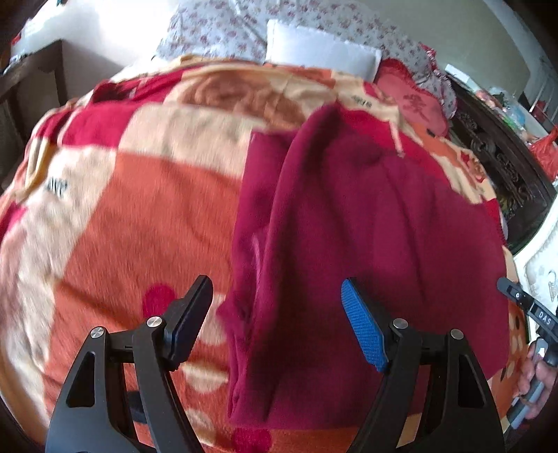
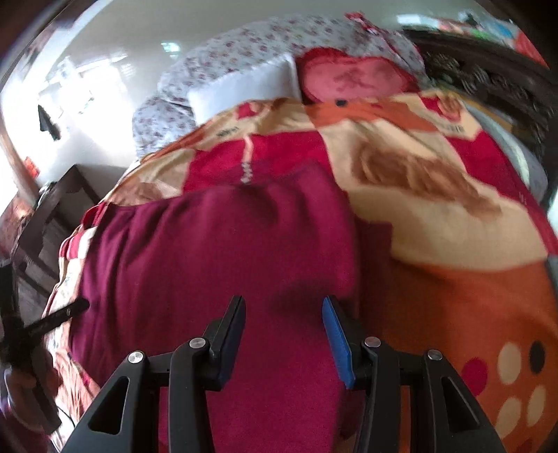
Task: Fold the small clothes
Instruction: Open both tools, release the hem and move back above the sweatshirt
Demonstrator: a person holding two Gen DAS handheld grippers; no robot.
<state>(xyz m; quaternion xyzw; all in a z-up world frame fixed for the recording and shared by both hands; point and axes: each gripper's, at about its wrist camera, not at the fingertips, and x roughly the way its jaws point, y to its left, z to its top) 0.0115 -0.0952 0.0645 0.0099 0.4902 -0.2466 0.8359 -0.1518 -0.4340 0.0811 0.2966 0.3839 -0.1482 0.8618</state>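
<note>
A dark red garment (image 1: 366, 223) lies on a red, orange and cream patterned blanket (image 1: 146, 195), with a fold ridge running down its left part. My left gripper (image 1: 277, 296) is open and empty above the garment's near left edge. In the right wrist view the same garment (image 2: 216, 251) spreads left and centre on the blanket (image 2: 436, 216). My right gripper (image 2: 282, 313) is open and empty just above the garment's right part. The other gripper shows at the right edge of the left wrist view (image 1: 533, 313) and at the left edge of the right wrist view (image 2: 45, 324).
A white pillow (image 1: 321, 52), a floral quilt (image 1: 223, 31) and a pink-red cushion (image 1: 415, 101) lie at the bed's far end. A dark carved wooden headboard (image 1: 502, 163) stands at the right. A dark wooden table (image 2: 55, 209) stands left of the bed.
</note>
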